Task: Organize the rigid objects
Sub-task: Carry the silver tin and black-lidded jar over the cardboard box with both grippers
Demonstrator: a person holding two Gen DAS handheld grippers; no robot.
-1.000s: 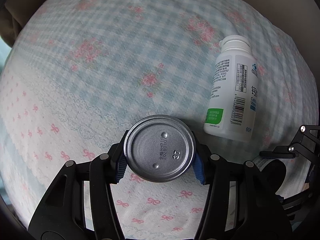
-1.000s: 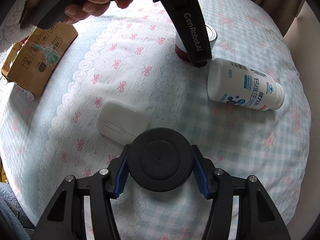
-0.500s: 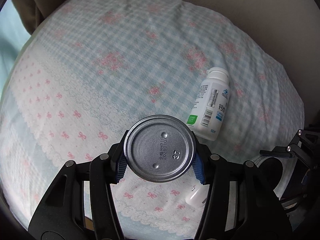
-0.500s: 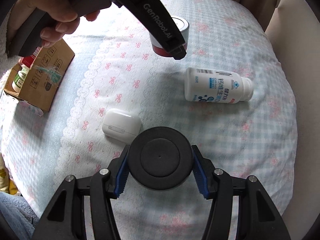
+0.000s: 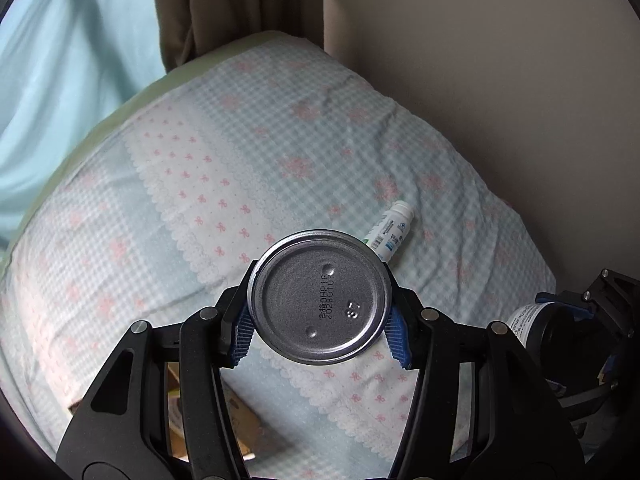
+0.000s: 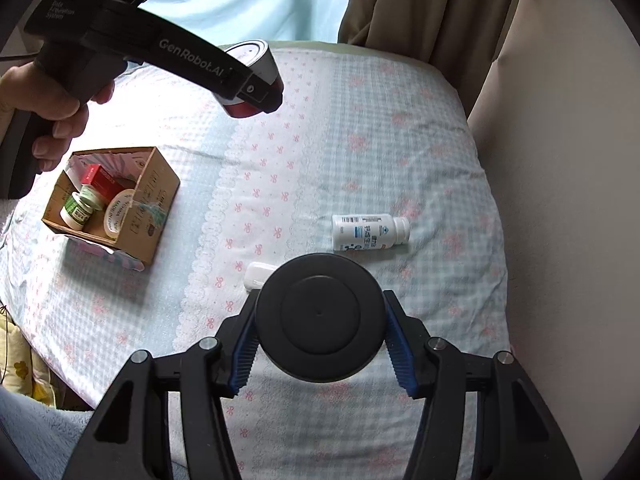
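Left wrist view looked steeply down along its own fingers from well above the bed (image 5: 248, 152); the metal can (image 5: 319, 297) filled lower centre, close to the lens. Wall lay at 2 o'clock, curtain at 12.

Right wrist view also looked steeply down from high up, the black round lid (image 6: 321, 316) close at 6 o'clock. The cardboard box (image 6: 150, 216) sat at 9 o'clock, far below.

Shared ground: the white bottle (image 5: 390, 234) (image 6: 370, 232) lying on the checked cover appeared in both. Each view caught the other tool: left gripper (image 6: 256, 92) at 11 o'clock, right gripper (image 5: 568, 320) at 4 o'clock.
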